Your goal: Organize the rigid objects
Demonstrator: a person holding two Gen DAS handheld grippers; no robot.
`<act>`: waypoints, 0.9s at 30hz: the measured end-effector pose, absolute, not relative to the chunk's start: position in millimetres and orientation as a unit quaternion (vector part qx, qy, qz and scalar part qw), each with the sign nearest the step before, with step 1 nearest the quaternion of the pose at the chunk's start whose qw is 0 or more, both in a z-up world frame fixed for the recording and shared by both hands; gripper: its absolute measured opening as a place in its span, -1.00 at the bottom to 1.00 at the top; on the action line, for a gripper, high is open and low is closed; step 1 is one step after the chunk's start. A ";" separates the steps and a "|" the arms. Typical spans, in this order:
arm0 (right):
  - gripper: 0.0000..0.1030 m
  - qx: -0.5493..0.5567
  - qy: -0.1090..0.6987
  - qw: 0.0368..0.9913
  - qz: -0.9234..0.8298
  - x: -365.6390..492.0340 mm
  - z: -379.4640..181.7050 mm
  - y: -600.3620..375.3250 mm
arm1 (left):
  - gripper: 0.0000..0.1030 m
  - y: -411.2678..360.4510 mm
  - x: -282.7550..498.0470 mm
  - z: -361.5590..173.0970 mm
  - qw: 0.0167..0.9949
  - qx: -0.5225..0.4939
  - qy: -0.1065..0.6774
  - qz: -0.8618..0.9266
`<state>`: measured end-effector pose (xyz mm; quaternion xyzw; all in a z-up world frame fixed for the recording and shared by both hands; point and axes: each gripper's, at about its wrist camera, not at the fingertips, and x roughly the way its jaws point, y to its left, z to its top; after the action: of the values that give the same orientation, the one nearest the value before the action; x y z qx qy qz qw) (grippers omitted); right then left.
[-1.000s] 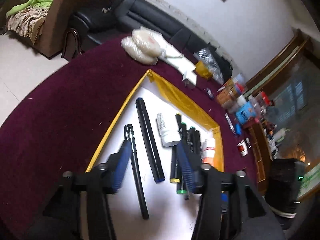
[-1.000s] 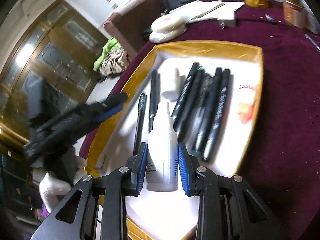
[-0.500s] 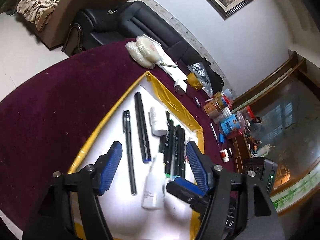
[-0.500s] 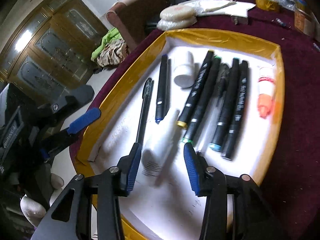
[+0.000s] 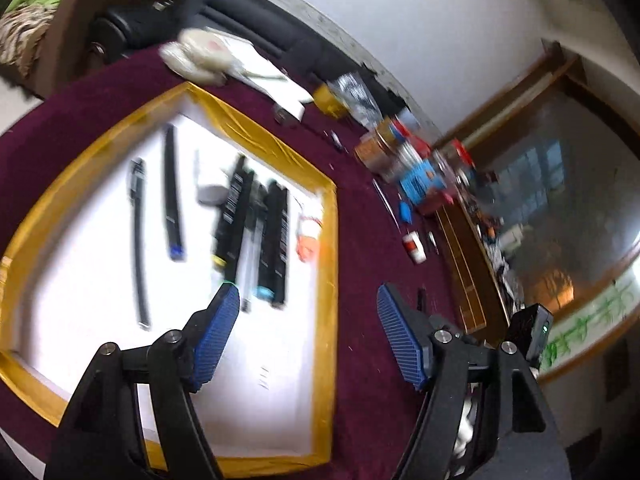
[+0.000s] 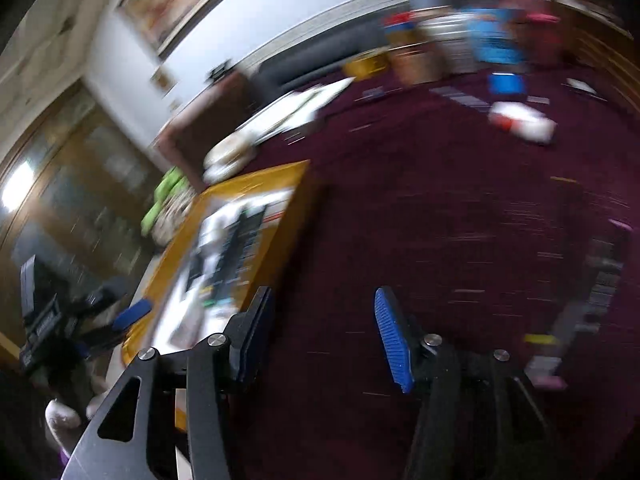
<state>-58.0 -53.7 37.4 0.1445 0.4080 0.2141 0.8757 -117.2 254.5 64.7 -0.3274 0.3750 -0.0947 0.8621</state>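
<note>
A white tray with a yellow rim (image 5: 330, 216) lies on the maroon tablecloth (image 5: 372, 264). It holds a black pen (image 5: 138, 240), a blue-tipped marker (image 5: 172, 196), a white bottle (image 5: 208, 188), several black markers (image 5: 256, 232) and an orange-and-white tube (image 5: 306, 236). My left gripper (image 5: 308, 308) is open and empty above the tray's right rim. My right gripper (image 6: 322, 316) is open and empty over bare cloth right of the tray (image 6: 288, 216). The right wrist view is blurred.
Jars and a blue box (image 5: 416, 180) crowd the table's far right. White packets and papers (image 5: 224, 60) lie beyond the tray. A small white-and-red item (image 6: 524, 122) and a remote-like object (image 6: 592, 296) lie on the cloth. A black sofa (image 5: 256, 12) stands behind.
My right gripper has let go of the white bottle in the tray, opened and swung right over the cloth. My left gripper has shifted right toward the tray's rim.
</note>
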 end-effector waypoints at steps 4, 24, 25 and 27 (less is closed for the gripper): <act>-0.08 0.191 0.403 0.888 0.117 -55.9 29.4 -142.1 | 0.38 221.8 -112.6 65.8 0.863 -0.298 0.391 -0.119; -0.70 0.038 0.472 0.880 0.027 18.9 5.8 -119.4 | 0.38 134.0 -117.2 65.1 0.857 -0.212 0.441 -0.163; -0.71 0.052 0.476 0.877 0.030 15.8 5.6 -119.4 | 0.38 135.0 -117.0 63.4 0.855 -0.215 0.443 -0.162; -0.73 0.083 0.485 0.869 0.049 8.9 3.2 -115.5 | 0.38 134.1 -113.7 59.3 0.852 -0.216 0.448 -0.162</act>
<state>8.9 -115.5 3.2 0.0826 0.4851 0.0485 0.8692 -113.7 134.1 59.3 -0.2162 0.4477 -0.1621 0.8524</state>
